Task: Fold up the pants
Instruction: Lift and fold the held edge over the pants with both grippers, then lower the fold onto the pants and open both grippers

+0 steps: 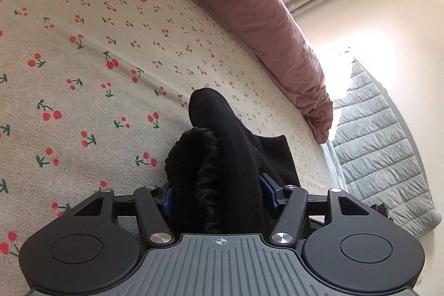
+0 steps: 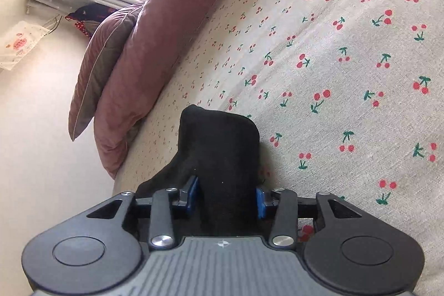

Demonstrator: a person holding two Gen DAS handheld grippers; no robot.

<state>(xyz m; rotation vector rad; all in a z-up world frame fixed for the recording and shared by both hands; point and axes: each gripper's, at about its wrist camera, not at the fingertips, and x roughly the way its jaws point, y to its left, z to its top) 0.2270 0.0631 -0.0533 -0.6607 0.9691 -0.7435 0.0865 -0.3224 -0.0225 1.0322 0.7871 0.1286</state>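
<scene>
The black pants (image 1: 222, 146) are bunched between the blue pads of my left gripper (image 1: 219, 193), which is shut on them; a ribbed elastic waistband shows on the left of the bunch. A flat part of the pants trails to the right on the bed. In the right wrist view, my right gripper (image 2: 226, 199) is shut on another fold of the black pants (image 2: 222, 146), which stands up between its blue pads. Both grippers hold the cloth just above the cherry-print sheet (image 1: 97, 52).
A pink duvet (image 1: 249, 13) lies along the far edge of the bed, also in the right wrist view (image 2: 155, 40). A grey quilted cover (image 1: 383, 151) lies at the right. A pink cushion (image 2: 100, 60), a wall and a curtained window are beyond.
</scene>
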